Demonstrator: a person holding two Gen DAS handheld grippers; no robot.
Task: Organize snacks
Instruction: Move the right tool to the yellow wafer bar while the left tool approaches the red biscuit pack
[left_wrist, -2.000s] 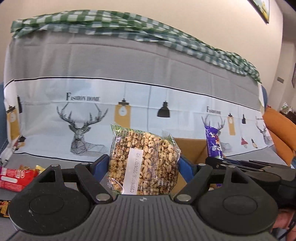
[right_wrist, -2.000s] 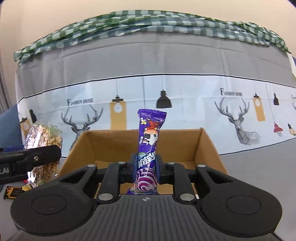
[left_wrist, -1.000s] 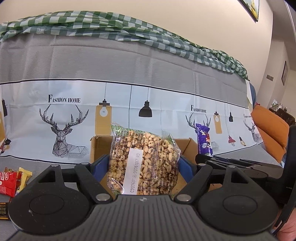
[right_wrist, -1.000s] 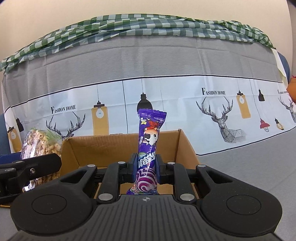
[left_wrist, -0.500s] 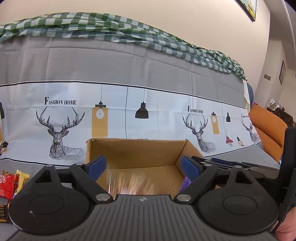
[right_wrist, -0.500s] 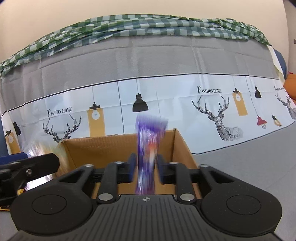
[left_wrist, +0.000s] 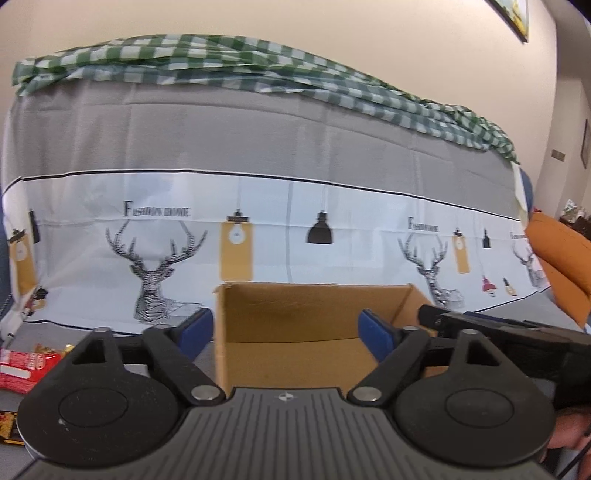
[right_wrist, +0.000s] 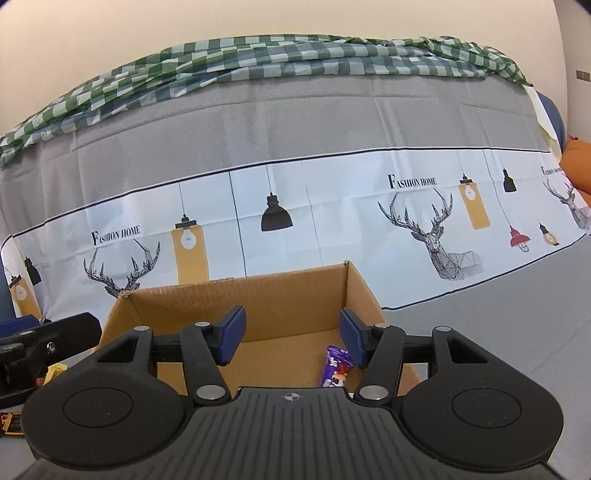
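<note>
An open cardboard box (left_wrist: 314, 314) stands on the grey surface right in front of both grippers; it also shows in the right wrist view (right_wrist: 258, 299). My left gripper (left_wrist: 286, 330) is open and empty over the box's near left part. My right gripper (right_wrist: 291, 338) is open and empty above the box. A purple snack packet (right_wrist: 337, 371) lies on the box floor, just under the right finger. The clear bag of puffed cereal is not visible; the gripper body hides the near part of the box floor.
Red and gold snack packets (left_wrist: 26, 363) lie on the surface at the left. A dark snack bar (right_wrist: 11, 424) lies at the lower left. A sofa back with a deer-print cover (left_wrist: 258, 229) rises behind the box. An orange cushion (left_wrist: 561, 258) is at far right.
Both grippers opened. The cereal bag dropped out of my left gripper and the purple packet dropped from my right gripper into the box. Both grippers have since drawn back slightly.
</note>
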